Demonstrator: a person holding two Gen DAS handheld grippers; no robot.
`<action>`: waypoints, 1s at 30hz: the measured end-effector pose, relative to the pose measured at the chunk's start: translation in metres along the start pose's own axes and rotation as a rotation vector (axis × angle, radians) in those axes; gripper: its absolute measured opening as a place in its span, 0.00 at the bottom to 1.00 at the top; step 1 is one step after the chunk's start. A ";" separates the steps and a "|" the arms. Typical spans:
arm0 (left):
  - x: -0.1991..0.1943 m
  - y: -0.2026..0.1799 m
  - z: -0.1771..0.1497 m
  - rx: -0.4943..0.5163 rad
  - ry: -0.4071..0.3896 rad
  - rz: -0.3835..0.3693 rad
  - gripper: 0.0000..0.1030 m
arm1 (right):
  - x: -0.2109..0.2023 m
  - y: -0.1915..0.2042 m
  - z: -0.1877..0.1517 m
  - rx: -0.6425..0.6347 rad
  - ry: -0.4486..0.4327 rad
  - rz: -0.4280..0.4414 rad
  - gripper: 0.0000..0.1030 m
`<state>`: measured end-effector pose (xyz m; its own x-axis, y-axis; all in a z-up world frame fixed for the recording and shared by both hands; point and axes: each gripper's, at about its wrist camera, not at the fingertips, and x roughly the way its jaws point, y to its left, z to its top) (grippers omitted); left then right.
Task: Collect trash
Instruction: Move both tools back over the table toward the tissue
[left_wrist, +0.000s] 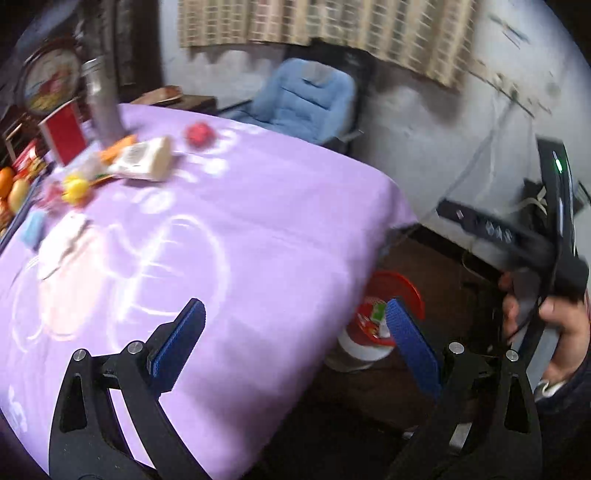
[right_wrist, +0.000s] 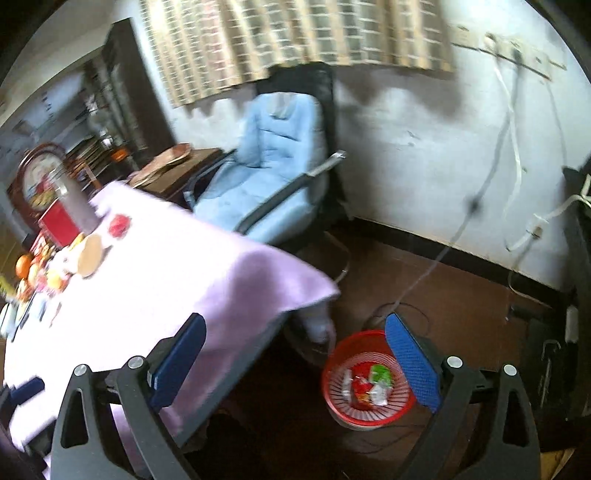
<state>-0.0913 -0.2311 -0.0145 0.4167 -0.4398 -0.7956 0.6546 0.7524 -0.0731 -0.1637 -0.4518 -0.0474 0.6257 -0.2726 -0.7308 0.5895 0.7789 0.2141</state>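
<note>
A red mesh trash basket (right_wrist: 334, 387) stands on the floor by the table's corner, with several red, green and white wrappers (right_wrist: 367, 386) inside; it also shows in the left wrist view (left_wrist: 410, 291). My right gripper (right_wrist: 295, 354) is open and empty, above the table corner and the basket. My left gripper (left_wrist: 295, 332) is open and empty over the table's near edge. On the purple tablecloth (left_wrist: 258, 221) lie a white packet (left_wrist: 146, 158), a crumpled red wrapper (left_wrist: 199, 133), a yellow piece (left_wrist: 75, 188) and white paper (left_wrist: 68, 236). The right gripper's body (left_wrist: 550, 236) shows at right.
A blue padded chair (right_wrist: 273, 177) stands behind the table. A steel bottle (left_wrist: 103, 107), a red box (left_wrist: 64, 131) and oranges (left_wrist: 7, 181) sit at the table's far left. Cables (right_wrist: 424, 273) run across the brown floor by the white wall.
</note>
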 end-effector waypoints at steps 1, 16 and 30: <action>-0.004 0.013 0.003 -0.022 -0.003 0.015 0.92 | -0.002 0.007 0.000 -0.012 -0.006 0.009 0.93; -0.052 0.162 0.046 -0.320 -0.086 0.146 0.94 | -0.018 0.098 0.038 -0.151 -0.026 0.134 0.94; -0.012 0.275 0.031 -0.610 -0.038 0.220 0.94 | 0.011 0.223 0.061 -0.337 0.019 0.236 0.94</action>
<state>0.1036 -0.0338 -0.0060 0.5296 -0.2528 -0.8097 0.0805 0.9652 -0.2487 0.0056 -0.3154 0.0324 0.7126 -0.0563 -0.6993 0.2288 0.9609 0.1558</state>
